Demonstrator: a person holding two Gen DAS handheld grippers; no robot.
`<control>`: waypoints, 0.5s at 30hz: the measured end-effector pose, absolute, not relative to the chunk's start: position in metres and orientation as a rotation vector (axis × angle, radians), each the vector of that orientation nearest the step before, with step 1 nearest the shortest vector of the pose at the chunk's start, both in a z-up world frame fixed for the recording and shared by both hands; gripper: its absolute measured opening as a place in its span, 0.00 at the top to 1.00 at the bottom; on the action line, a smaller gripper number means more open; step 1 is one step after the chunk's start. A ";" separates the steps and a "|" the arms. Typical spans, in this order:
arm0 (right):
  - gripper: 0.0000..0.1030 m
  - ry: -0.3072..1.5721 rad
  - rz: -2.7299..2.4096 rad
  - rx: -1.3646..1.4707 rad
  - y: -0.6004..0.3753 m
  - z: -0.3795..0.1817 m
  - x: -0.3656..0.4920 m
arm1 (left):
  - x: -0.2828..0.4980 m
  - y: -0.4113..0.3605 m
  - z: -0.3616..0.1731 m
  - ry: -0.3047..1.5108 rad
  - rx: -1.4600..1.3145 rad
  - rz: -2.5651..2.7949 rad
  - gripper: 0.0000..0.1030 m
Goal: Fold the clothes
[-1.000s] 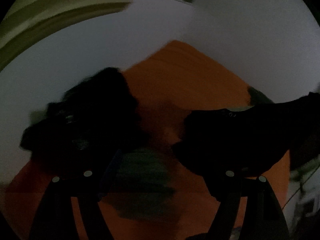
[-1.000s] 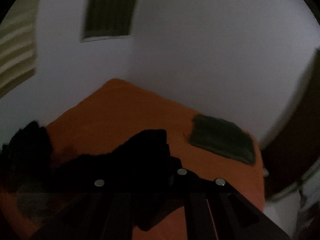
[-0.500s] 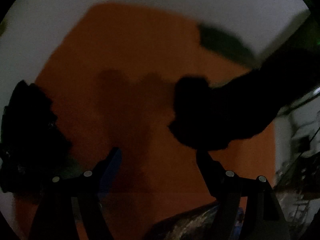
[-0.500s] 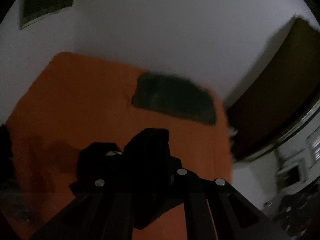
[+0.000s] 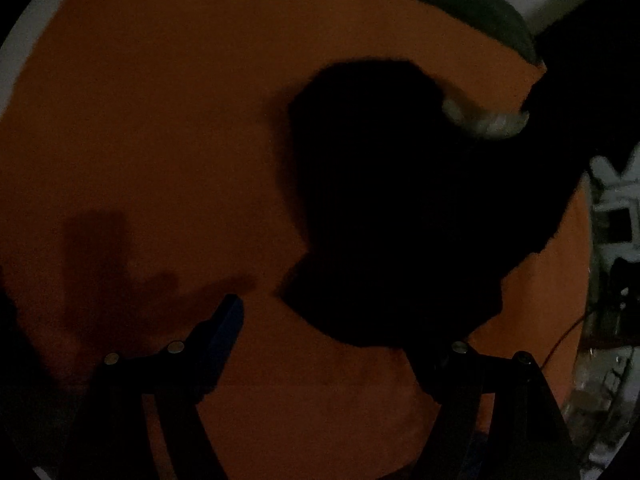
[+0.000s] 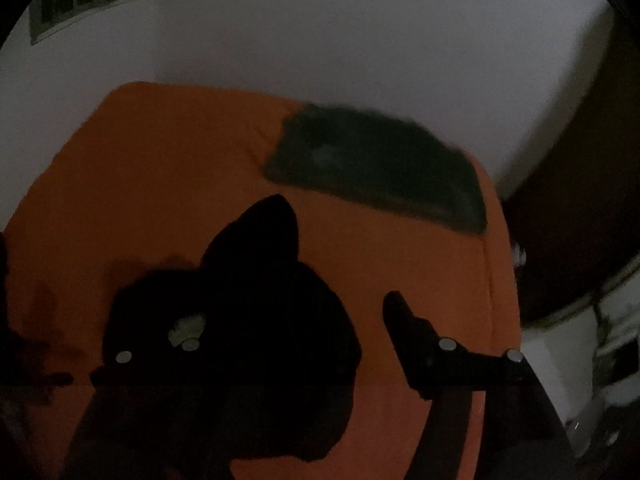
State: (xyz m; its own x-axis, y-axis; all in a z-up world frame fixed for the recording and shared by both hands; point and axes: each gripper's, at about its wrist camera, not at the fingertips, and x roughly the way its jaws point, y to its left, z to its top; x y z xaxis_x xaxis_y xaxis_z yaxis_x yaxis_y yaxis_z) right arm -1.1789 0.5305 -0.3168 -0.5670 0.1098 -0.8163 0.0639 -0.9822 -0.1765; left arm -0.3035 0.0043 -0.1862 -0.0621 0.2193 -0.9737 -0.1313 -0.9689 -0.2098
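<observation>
A bunched black garment (image 6: 240, 320) lies on the orange bed cover (image 6: 160, 168). My right gripper (image 6: 312, 312) hovers over it and its jaws are opening. The garment sits between them and hides the left finger, while the right finger (image 6: 400, 312) stands apart from the cloth. A pale label (image 6: 188, 326) shows on the garment. In the left wrist view the same black garment (image 5: 400, 200) fills the middle right. My left gripper (image 5: 324, 320) is open just in front of it, with nothing gripped.
A folded dark green cloth (image 6: 380, 168) lies at the bed's far right corner, also seen as the green cloth (image 5: 452, 4) in the left view. A pale wall (image 6: 320, 32) runs behind the bed, and dim clutter (image 5: 612, 216) shows beyond the right edge.
My right gripper has opened off the black garment it was shut on. Both views have swung right across the bed; the black pile at the left has left the left view.
</observation>
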 end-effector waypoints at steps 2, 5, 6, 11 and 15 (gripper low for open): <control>0.36 -0.250 2.730 -1.439 0.556 -0.341 -1.155 | -0.296 0.014 -0.193 -0.058 -1.908 2.106 0.25; 0.36 -0.195 2.652 -1.406 0.602 -0.365 -1.105 | -0.280 0.022 -0.200 -0.054 -1.837 2.109 0.25; 0.36 -0.166 2.630 -1.421 0.615 -0.371 -1.089 | -0.277 0.025 -0.203 -0.055 -1.828 2.089 0.25; 0.36 0.075 2.585 -1.486 0.660 -0.420 -1.019 | -0.278 0.020 -0.226 -0.136 -1.856 2.016 0.25; 0.36 0.358 2.578 -1.686 0.655 -0.469 -0.998 | -0.284 0.015 -0.240 -0.244 -1.849 2.027 0.26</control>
